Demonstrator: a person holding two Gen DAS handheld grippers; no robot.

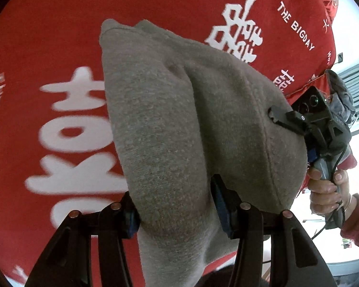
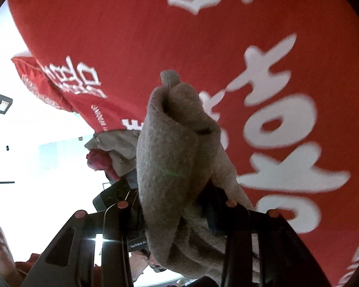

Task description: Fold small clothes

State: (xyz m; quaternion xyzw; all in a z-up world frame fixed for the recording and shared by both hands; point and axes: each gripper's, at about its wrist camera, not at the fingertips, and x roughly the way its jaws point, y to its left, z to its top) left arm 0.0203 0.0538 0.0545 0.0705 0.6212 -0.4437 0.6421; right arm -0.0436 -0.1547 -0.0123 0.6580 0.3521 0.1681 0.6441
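Both pairs of fingers are clamped on the same grey garment (image 1: 179, 110): the left gripper (image 1: 177, 205) pinches a thick bunched fold of it between its blue pads (image 1: 221, 205), and the right gripper (image 2: 177, 205) (seen from the left wrist view, held in a hand (image 1: 328, 189) with a pink sleeve) bites the cloth's far edge. Lifted between the two, the garment hangs slack above a red cloth (image 1: 47, 47) printed with big white characters, with a heap of other clothes (image 2: 112, 153) lying near its edge.
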